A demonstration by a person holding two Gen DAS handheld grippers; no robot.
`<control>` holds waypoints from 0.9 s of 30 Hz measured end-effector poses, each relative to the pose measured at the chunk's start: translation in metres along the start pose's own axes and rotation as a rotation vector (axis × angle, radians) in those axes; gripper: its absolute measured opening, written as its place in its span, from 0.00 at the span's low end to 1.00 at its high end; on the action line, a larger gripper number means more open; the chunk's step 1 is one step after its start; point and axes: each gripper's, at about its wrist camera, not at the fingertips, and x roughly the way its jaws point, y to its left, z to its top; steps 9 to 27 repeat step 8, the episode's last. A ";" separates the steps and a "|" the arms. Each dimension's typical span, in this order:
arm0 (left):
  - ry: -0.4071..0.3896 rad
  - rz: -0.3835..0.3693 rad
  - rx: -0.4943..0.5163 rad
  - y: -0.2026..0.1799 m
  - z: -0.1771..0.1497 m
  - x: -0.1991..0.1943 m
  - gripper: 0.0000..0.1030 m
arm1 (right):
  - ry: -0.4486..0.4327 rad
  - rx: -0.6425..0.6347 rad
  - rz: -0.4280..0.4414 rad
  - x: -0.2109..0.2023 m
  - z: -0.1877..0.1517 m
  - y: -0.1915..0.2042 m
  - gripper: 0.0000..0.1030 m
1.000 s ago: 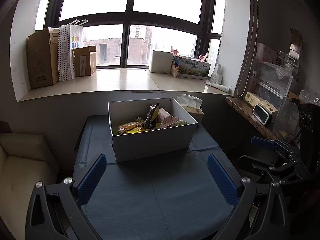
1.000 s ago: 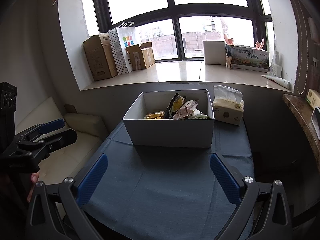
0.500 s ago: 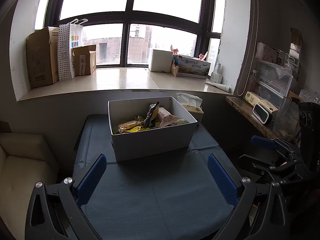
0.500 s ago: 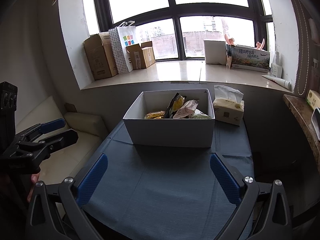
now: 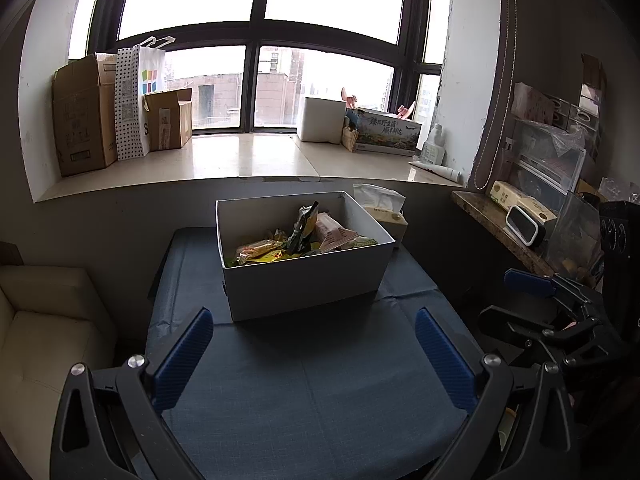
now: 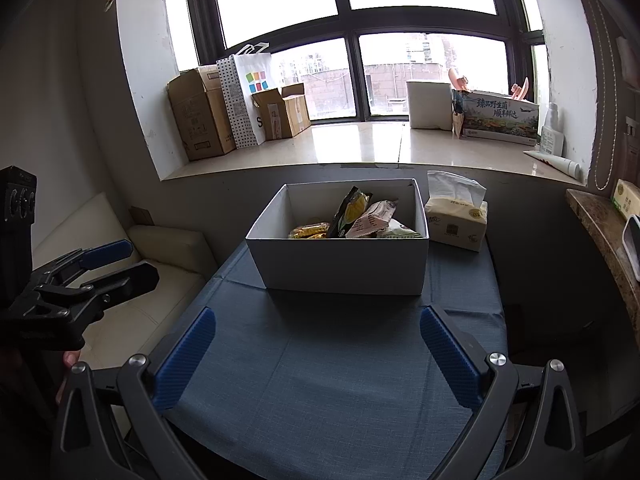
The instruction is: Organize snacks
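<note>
The left gripper [image 5: 314, 354] holds its blue-padded fingers [image 5: 184, 358] spread wide with nothing between them, hovering above the blue-covered tabletop [image 5: 312, 400]. The right gripper [image 6: 316, 352] is likewise spread and empty over the same cloth. Ahead of both, near the tabletop's far edge, sits a white box [image 6: 340, 264] with the snacks [image 6: 356, 220] piled inside, a dark packet standing up among yellow and pink wrappers. A tissue pack [image 6: 458, 220] rests just beside the box's right wall. Behind it, cardboard cartons [image 5: 84, 116] line the windowsill [image 5: 224, 160].
</note>
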 end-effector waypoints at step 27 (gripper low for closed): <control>-0.003 -0.018 0.002 0.000 -0.001 -0.001 1.00 | 0.001 0.000 0.001 -0.001 0.000 -0.001 1.00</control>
